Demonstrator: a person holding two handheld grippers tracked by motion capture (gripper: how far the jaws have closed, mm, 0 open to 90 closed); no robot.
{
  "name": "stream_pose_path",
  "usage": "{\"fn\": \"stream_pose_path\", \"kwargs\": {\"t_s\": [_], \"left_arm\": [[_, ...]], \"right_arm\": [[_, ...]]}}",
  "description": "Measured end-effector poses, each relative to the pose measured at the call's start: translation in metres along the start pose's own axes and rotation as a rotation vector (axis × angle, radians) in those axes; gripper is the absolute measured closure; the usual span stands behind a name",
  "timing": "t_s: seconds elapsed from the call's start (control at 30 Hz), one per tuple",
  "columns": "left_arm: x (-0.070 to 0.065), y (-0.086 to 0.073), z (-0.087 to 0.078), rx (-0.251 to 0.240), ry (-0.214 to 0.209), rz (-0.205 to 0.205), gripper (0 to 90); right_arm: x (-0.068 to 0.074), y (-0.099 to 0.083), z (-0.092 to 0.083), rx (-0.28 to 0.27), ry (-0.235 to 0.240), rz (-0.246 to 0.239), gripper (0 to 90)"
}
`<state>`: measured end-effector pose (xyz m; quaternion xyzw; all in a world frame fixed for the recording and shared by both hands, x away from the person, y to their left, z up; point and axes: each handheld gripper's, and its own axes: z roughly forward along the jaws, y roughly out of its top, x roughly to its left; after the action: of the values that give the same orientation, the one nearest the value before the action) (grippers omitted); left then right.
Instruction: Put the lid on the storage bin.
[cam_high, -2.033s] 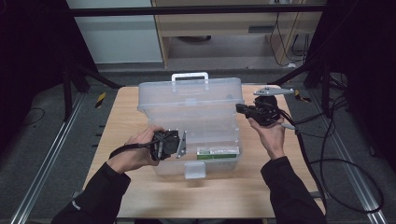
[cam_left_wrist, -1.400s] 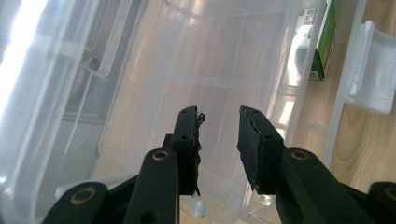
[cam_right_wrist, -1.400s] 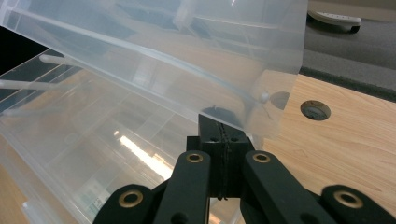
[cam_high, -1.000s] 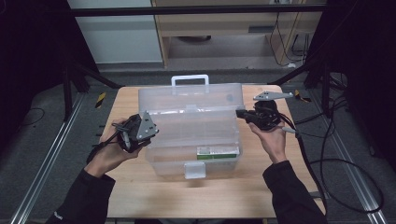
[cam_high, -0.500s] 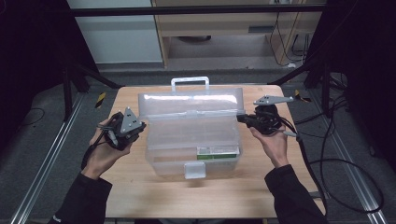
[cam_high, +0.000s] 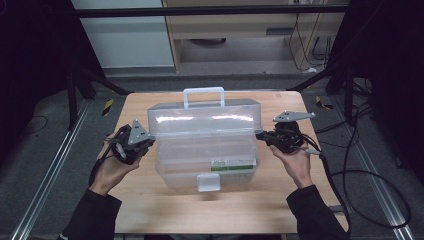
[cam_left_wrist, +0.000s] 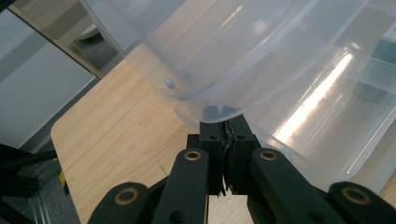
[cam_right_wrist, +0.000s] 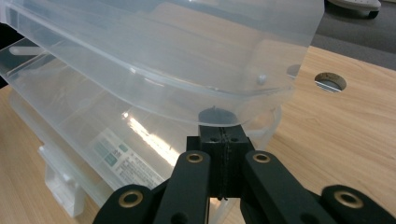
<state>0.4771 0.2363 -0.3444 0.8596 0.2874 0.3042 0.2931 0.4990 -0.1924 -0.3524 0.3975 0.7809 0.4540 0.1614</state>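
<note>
The clear plastic storage box (cam_high: 205, 147) sat in the middle of the wooden table (cam_high: 165, 210), its white carry handle (cam_high: 203, 94) at the far edge and its front latch (cam_high: 208, 182) towards me, a green-and-white label (cam_high: 233, 164) showing through the front wall. Its lid (cam_high: 204, 119) looked partly raised rather than seated; in both gripper views the lid's curved end hung above the tray edge with a gap under it. I had the left gripper (cam_high: 131, 142) at the box's left end and the right gripper (cam_high: 280, 137) at its right end. In the left gripper view my left gripper's (cam_left_wrist: 227, 140) jaws had just been closing and stood together, tips pushed up under the lid's rounded corner (cam_left_wrist: 205, 100); whether a sliver of plastic was pinched between them I could not tell, since the tips sat behind the frosted rim. In the right gripper view the right gripper (cam_right_wrist: 223, 133) was fully closed with nothing between the jaws, its tip meeting the lid's lower edge (cam_right_wrist: 219, 116) near the hinge pin (cam_right_wrist: 261, 78). I judged the step to be handling the lid from both ends. The next move would call for both hands moving evenly, so the lid turned on its pins without twisting or dragging the box.
</note>
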Motion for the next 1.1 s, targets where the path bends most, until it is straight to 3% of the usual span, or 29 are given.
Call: {"fn": "stream_pose_path", "kwargs": {"t_s": [0.4,1.1], "left_arm": [[-0.004,-0.018,0.005,-0.005,-0.013,-0.047,86.4],[-0.017,-0.040,0.017,0.019,-0.054,-0.071,85.8]], "right_arm": [[-0.004,-0.020,-0.002,0.027,-0.021,0.000,90.0],[-0.001,-0.045,0.004,0.074,-0.047,-0.012,90.0]]}}
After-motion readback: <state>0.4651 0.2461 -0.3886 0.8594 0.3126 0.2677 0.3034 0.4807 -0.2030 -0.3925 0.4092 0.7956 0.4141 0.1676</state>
